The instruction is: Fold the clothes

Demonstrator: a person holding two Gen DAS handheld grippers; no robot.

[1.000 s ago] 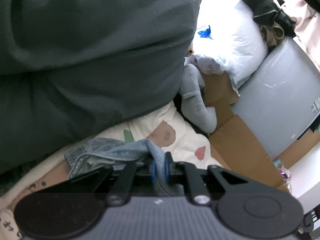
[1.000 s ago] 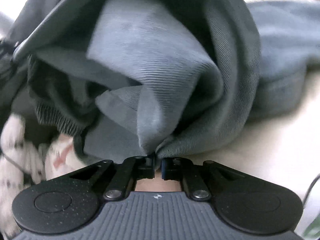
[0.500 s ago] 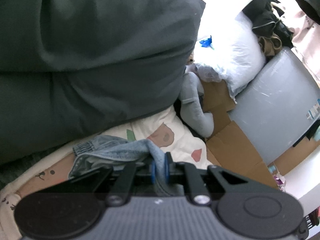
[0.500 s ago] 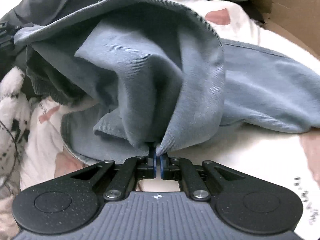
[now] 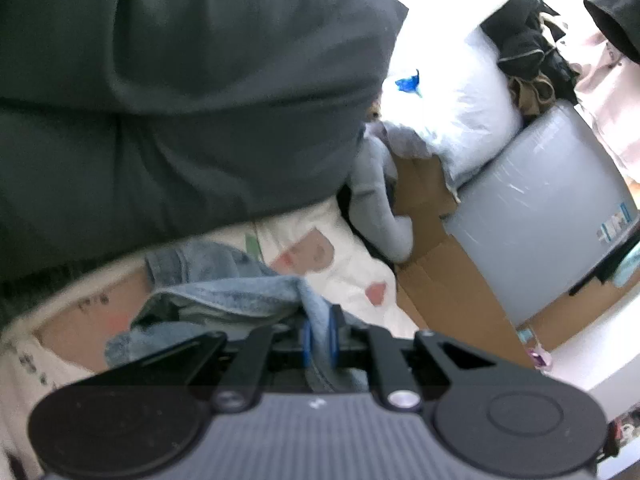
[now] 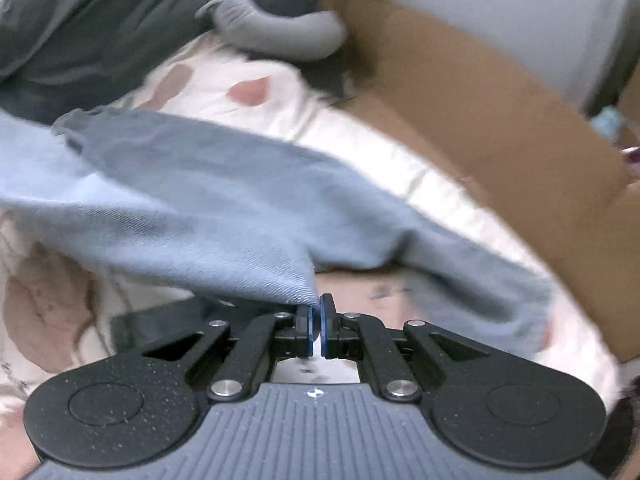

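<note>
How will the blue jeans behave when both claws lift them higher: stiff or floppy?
Probably floppy: the jeans sag and crease between the pinch of the right claw and the bed sheet. They look fairly heavy, bunching in thick folds at the left claw. Slipping seems unlikely, since both claws pinch them tightly.

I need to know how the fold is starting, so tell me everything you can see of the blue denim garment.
The denim garment is light, faded blue twill, soft and rumpled, not yet folded. It drapes across a cream bedsheet with pinkish patches. The right gripper is shut on one pinched edge, the cloth stretching away to the left. The left gripper is shut on another bunched part, where a seamed hem shows. What kind of garment it is cannot be told.
</note>
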